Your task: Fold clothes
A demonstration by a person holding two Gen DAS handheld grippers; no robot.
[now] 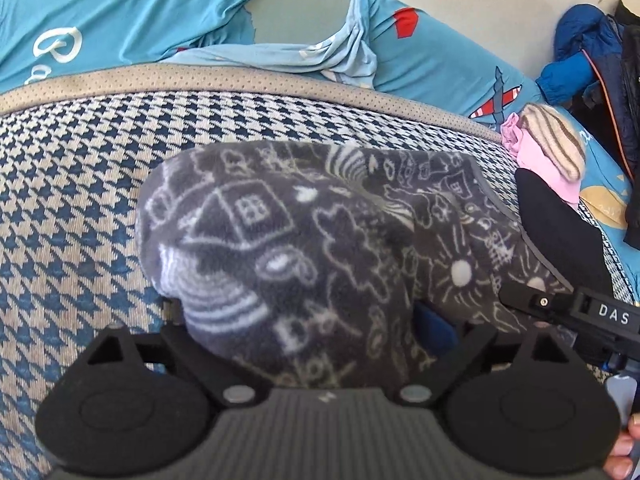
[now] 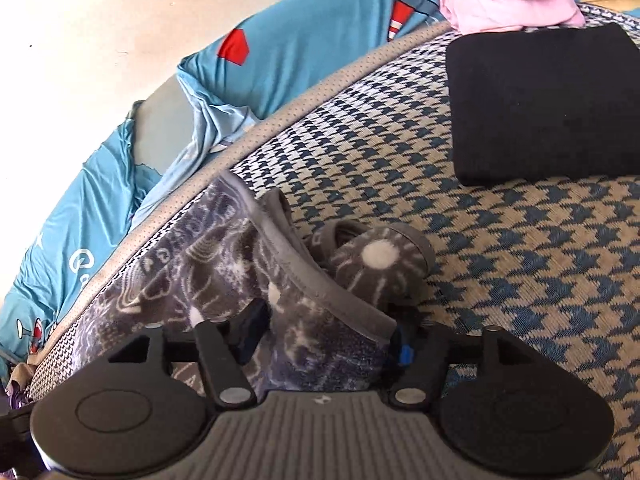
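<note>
A grey fleece garment (image 1: 304,232) with a white doodle print lies bunched on the houndstooth mat (image 1: 72,200). A thick fold of it fills the span between the fingers of my left gripper (image 1: 304,320), which is shut on it. In the right wrist view the garment's hemmed edge (image 2: 320,280) runs between the fingers of my right gripper (image 2: 324,336), also shut on it. A cuff with a sun print (image 2: 380,256) curls just ahead. The right gripper (image 1: 560,308) shows in the left wrist view, at the garment's right end.
A folded black garment (image 2: 540,100) lies on the mat to the right, with pink and striped clothes (image 2: 508,8) stacked behind it. A blue printed sheet (image 1: 120,20) is rumpled beyond the mat's grey border (image 1: 240,76). A dark blue jacket (image 1: 580,60) sits far right.
</note>
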